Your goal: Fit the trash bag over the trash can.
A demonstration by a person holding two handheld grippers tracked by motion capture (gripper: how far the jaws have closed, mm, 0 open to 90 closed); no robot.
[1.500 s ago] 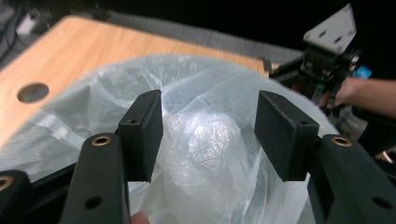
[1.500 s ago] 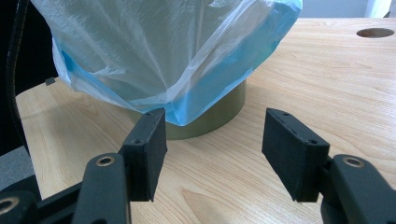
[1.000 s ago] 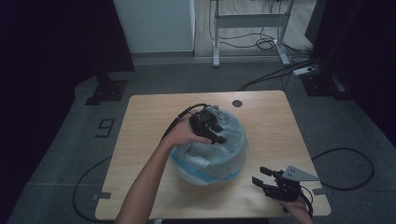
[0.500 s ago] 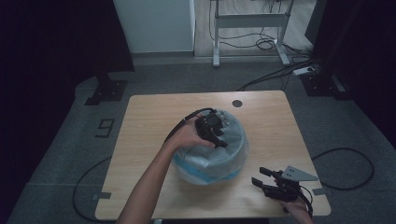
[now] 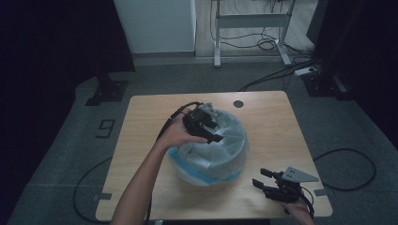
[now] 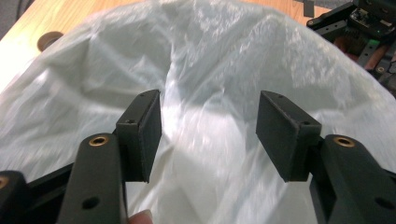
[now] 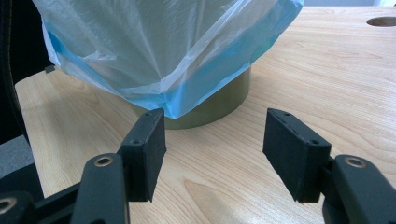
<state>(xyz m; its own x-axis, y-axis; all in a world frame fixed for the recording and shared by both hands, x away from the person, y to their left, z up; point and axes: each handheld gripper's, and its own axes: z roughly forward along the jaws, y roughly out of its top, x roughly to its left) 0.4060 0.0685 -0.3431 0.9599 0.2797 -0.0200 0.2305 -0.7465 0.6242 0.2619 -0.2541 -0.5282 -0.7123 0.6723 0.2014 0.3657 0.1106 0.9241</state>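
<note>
The wooden table [image 5: 141,122] carries one big item: a bin [image 7: 219,100] draped in a clear plastic bag [image 5: 220,150] with a blue hem, standing near the table's middle. From the high view the bag hides the bin entirely; the right gripper view, looking in low from the side, shows the bin's olive wall below the blue hem [image 7: 205,88] and its base resting on the wood. That same low view cuts off the top of the bag, so the bin's mouth can't be made out there.

The left gripper [image 5: 213,136] hangs over the top of the bag, held by the person's left hand [image 5: 176,133]. In the left gripper view its jaws stand apart and have just been opening wider; crinkled film [image 6: 210,135] lies behind them, blurred, and nothing is pinched between the pads. Whether the tips brush the film can't be told.

The right gripper [image 5: 261,178] sits beside the bag, near the table's front edge, clear of the bag. Its jaws are spread with bare wood between them, holding nothing. The hand bearing it is cut off by the frame's bottom edge in the high view.

A small round hole [image 5: 238,103] lies in the table beyond the bag.
</note>
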